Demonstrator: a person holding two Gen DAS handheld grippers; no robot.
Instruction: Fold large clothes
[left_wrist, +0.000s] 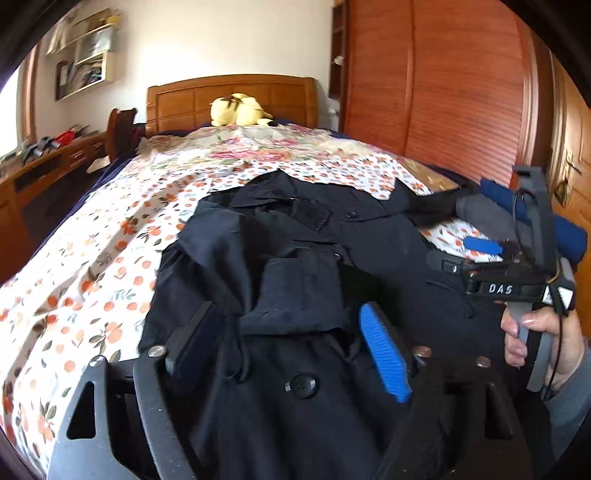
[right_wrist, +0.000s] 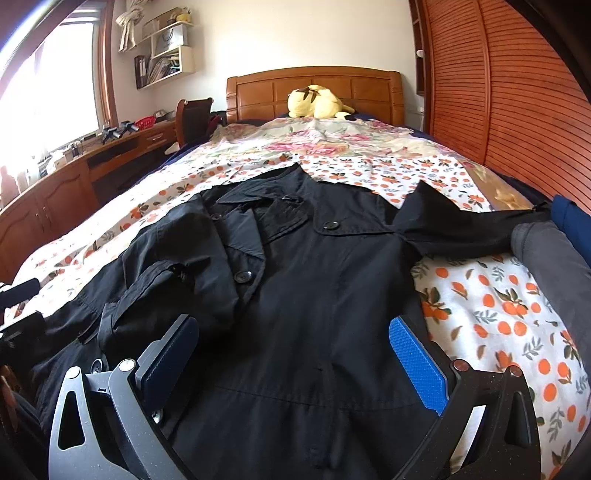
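Note:
A black buttoned coat (right_wrist: 314, 266) lies front up on the flowered bedspread (right_wrist: 498, 302), collar toward the headboard. One sleeve (right_wrist: 166, 280) is folded across its chest; the other sleeve (right_wrist: 454, 232) stretches out to the right. My left gripper (left_wrist: 288, 332) hovers open over the folded sleeve's cuff (left_wrist: 295, 291), which lies between the pads without being pressed. My right gripper (right_wrist: 295, 350) stands open wide over the coat's lower front, with nothing gripped. In the left wrist view the right gripper (left_wrist: 458, 254) shows at the right, held by a hand (left_wrist: 535, 332).
A yellow plush toy (right_wrist: 317, 103) sits by the wooden headboard (right_wrist: 258, 88). Grey cloth (right_wrist: 546, 251) and blue cloth (right_wrist: 572, 218) lie at the bed's right edge. A slatted wardrobe (right_wrist: 498, 74) stands on the right, a desk (right_wrist: 74, 173) and chair (right_wrist: 192, 118) on the left.

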